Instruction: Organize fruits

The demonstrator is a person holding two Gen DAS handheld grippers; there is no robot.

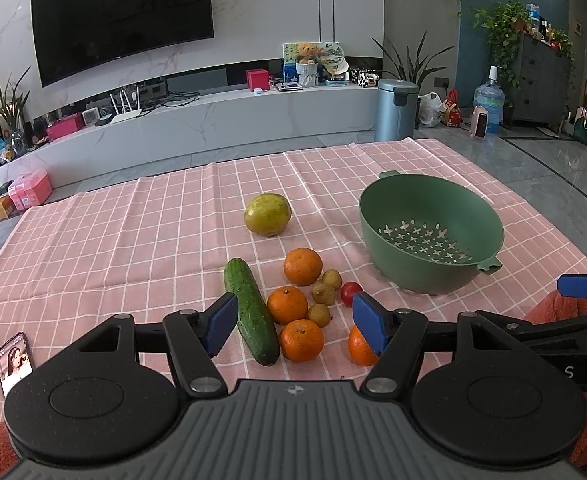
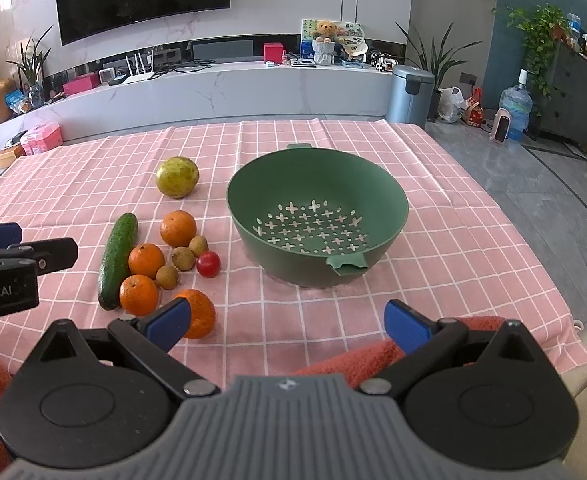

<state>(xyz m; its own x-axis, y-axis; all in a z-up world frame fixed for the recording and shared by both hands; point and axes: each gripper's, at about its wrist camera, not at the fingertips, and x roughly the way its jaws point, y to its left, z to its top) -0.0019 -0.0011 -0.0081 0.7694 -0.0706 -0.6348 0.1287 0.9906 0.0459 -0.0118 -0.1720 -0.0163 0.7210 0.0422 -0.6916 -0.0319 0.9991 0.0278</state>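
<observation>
While both grippers' fingers (image 1: 367, 326) gape, 4 glossy oranges (image 2: 178, 228), dark cucumber (image 2: 117, 260), perforated green colander (image 2: 393, 200) empty.

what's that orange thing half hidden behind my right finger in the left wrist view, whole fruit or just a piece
Observer: A whole orange. The right wrist view shows nearly all of it, round and intact, lying on the cloth.
Operator: is the right gripper open, i only see one blue tip
Observer: Yes. The right gripper is wide open, with nothing between its fingers.
Operator: anything in the near part of the colander, its wall blocks me
Observer: No. From the right wrist view the whole floor of the colander shows, and it is bare.
</observation>
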